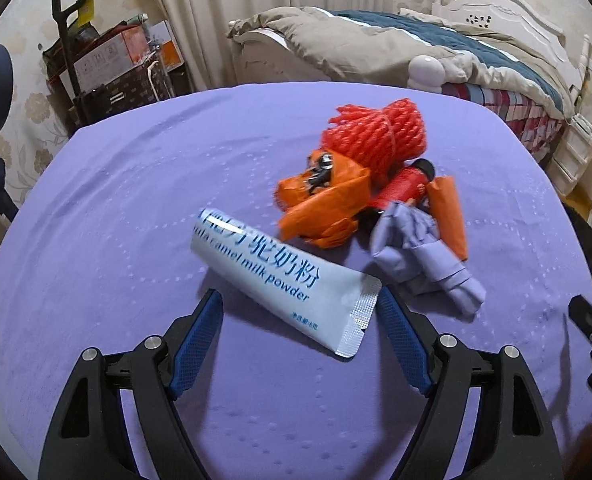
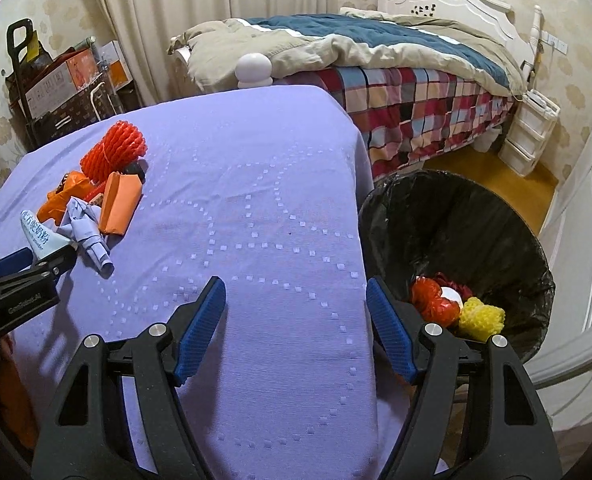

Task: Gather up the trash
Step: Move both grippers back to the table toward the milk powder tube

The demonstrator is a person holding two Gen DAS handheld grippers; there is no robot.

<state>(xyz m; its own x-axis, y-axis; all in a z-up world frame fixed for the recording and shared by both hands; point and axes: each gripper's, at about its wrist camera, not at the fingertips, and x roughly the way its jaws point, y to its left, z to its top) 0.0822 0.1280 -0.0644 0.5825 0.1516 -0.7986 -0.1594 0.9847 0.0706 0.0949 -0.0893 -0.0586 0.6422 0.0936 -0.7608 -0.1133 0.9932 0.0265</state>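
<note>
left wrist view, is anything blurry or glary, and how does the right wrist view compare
Left wrist view: the orange wrapper is motion-smeared, and a glare streak crosses the top of the milk powder sachet. Both views bend at the edges with dark corners. Right wrist view: sharper; the left gripper casts a shadow on the purple cloth.

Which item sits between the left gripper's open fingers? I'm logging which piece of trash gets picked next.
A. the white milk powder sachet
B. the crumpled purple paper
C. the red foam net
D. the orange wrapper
A: in the left wrist view the white milk powder sachet lies on the purple tablecloth with its sealed end between the fingers of the open left gripper; the rest of the pile lies beyond them.
</note>
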